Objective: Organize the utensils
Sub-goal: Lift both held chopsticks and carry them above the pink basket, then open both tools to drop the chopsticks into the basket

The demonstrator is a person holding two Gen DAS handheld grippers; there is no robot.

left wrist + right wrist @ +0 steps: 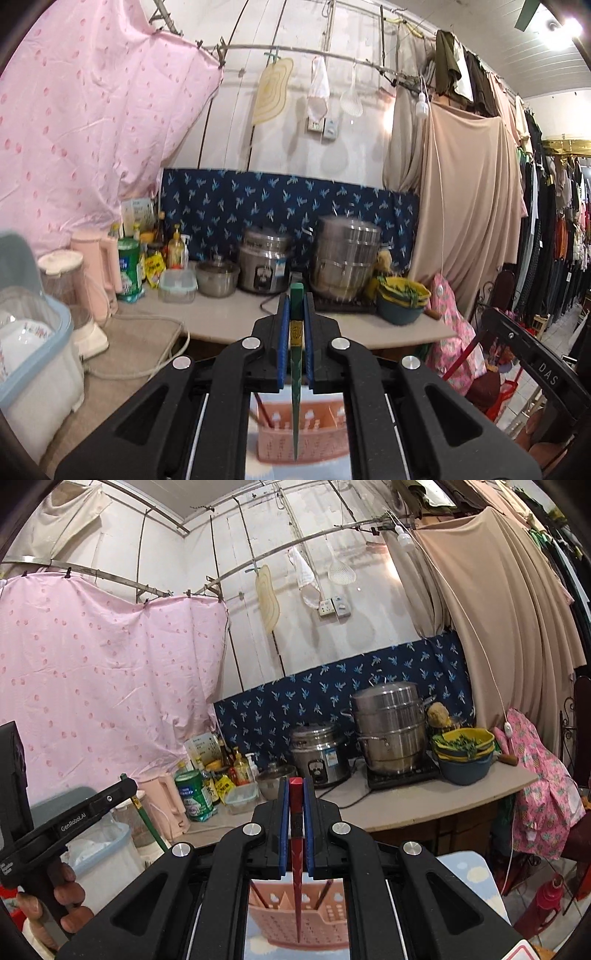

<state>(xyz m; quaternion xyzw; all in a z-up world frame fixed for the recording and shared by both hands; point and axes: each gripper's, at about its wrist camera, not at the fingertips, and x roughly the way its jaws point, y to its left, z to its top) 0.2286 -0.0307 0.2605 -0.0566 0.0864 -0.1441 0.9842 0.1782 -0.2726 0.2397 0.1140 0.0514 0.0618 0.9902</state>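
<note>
Left gripper (296, 325) clamps a green chopstick (296, 387), right gripper (296, 812) a red chopstick (296, 849); next, probably lower both into the pink perforated plastic basket (314, 439).

On the black body of the left claw (127, 788), as the right wrist view shows it, white lettering reads "GenRobot.AI". Smaller white print lower on its grip is too small to make out. In the left wrist view, a black frame (532, 343) at the right edge carries the pale letters "DAS", which may be part of a longer word. Labels on the green bottle (194, 797) and the rice cooker (319, 757) on the worktop (424, 801) stay unreadable.
</note>
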